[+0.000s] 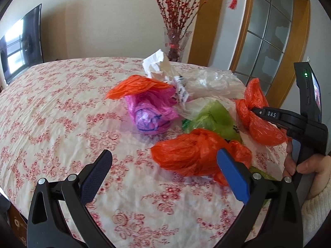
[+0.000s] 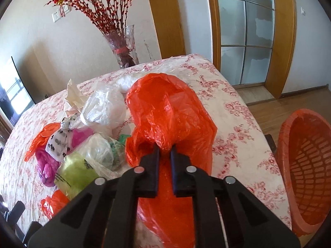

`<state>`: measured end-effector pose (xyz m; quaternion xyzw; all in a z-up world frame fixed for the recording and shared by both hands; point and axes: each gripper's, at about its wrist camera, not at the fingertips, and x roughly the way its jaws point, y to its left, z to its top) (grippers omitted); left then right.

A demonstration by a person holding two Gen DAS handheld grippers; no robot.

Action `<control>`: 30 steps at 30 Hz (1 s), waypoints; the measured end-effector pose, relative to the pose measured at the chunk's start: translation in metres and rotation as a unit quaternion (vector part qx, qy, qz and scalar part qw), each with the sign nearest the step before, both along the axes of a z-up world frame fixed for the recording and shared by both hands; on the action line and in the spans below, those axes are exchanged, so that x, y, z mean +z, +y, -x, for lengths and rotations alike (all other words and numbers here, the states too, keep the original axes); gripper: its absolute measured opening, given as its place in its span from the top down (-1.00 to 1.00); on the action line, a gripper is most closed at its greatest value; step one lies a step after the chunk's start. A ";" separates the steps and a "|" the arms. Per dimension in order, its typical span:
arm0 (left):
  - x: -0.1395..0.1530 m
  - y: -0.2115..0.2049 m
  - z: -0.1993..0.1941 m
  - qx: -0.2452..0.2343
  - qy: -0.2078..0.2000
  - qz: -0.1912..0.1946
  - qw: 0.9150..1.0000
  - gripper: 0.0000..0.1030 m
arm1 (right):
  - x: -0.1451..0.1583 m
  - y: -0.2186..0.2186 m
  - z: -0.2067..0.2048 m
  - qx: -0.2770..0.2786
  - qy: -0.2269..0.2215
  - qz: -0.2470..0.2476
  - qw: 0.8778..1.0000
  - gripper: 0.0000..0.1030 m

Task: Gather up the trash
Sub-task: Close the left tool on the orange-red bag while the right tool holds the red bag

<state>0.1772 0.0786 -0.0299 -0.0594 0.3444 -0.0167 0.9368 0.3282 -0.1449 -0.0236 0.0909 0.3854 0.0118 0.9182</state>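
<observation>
One orange plastic bag (image 2: 171,122) is clamped in the right gripper (image 2: 164,147) — the orange basket (image 2: 289,136) lies to its right; left gripper (image 1: 163,165) jaws stand apart.

A table (image 1: 51,107) under a cream cloth printed with red roses carries the pile. On it, toward the far right, lie crumpled plastic bags: a pink bag (image 1: 152,111) with an orange bag (image 1: 132,85) draped over it, a green bag (image 1: 215,116) to the right, clear bags (image 1: 213,82) behind, white crumpled paper (image 1: 155,65) farthest back and a black-spotted white scrap (image 2: 58,142) between. 1 knotted orange bag (image 1: 186,153) lies nearest. The left half of the cloth is bare.
</observation>
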 end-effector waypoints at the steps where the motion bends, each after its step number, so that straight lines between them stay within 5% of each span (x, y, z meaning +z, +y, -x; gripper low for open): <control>1: 0.000 -0.002 -0.001 -0.002 0.000 0.000 1.000 -0.92 | 0.001 -0.002 0.002 -0.002 0.000 -0.001 1.000 0.81; 18: -0.021 -0.038 -0.030 -0.047 0.047 0.014 0.998 -0.39 | 0.011 -0.051 0.081 -0.023 -0.013 -0.012 1.000 0.82; 26: -0.019 -0.031 -0.024 -0.058 0.037 0.043 0.997 0.03 | 0.012 -0.059 0.097 -0.029 -0.014 -0.010 0.999 0.82; 30: -0.013 -0.026 -0.017 -0.057 0.032 0.051 0.997 0.08 | 0.016 -0.061 0.104 -0.028 -0.019 -0.009 0.999 0.82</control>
